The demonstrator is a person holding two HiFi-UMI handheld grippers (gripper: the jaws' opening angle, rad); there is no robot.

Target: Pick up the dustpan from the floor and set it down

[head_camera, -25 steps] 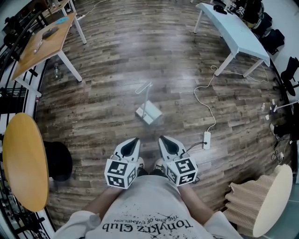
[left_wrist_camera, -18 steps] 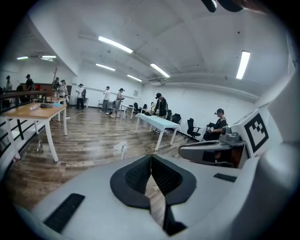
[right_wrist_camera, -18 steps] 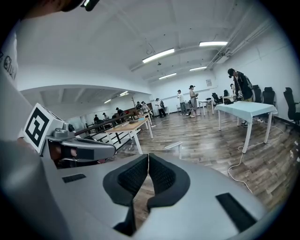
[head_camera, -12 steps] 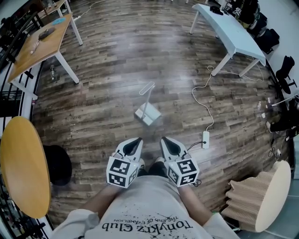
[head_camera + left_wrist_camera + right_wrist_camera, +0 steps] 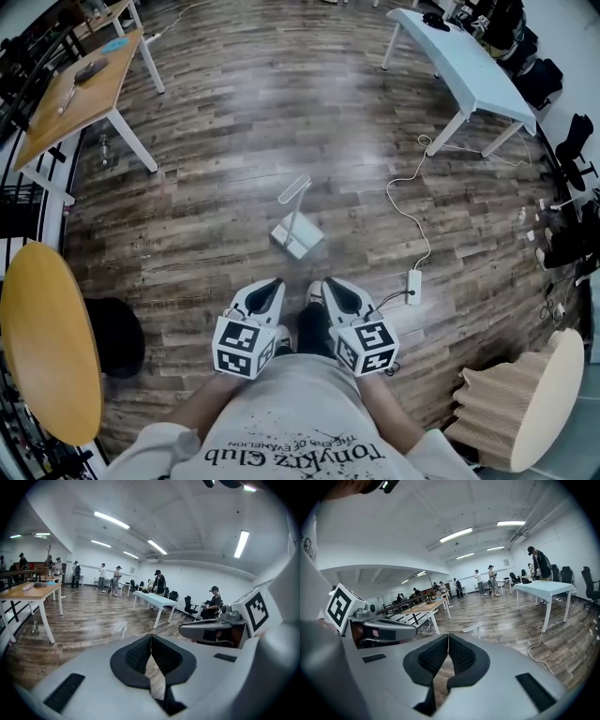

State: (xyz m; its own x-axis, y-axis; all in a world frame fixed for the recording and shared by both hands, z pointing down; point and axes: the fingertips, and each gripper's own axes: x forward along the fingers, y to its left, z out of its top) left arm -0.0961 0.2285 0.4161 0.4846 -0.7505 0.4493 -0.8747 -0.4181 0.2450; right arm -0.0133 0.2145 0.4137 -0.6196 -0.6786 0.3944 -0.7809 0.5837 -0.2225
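A white dustpan (image 5: 297, 232) with a long upright handle stands on the wooden floor, a short way ahead of me. Its handle top (image 5: 121, 626) shows just beyond the left jaws and as a pale bar (image 5: 472, 628) in the right gripper view. My left gripper (image 5: 273, 284) and right gripper (image 5: 327, 284) are held side by side close to my body, well short of the dustpan. Both have their jaws shut with nothing between them.
A wooden table (image 5: 80, 89) stands at the far left and a light blue table (image 5: 469, 66) at the far right. A white cable with a power strip (image 5: 413, 280) lies on the floor to the right. Round tabletops (image 5: 47, 342) flank me. People stand in the distance.
I have stepped slightly forward, so the dustpan sits a little nearer in the head view. Both grippers keep their places in front of my body, still shut.
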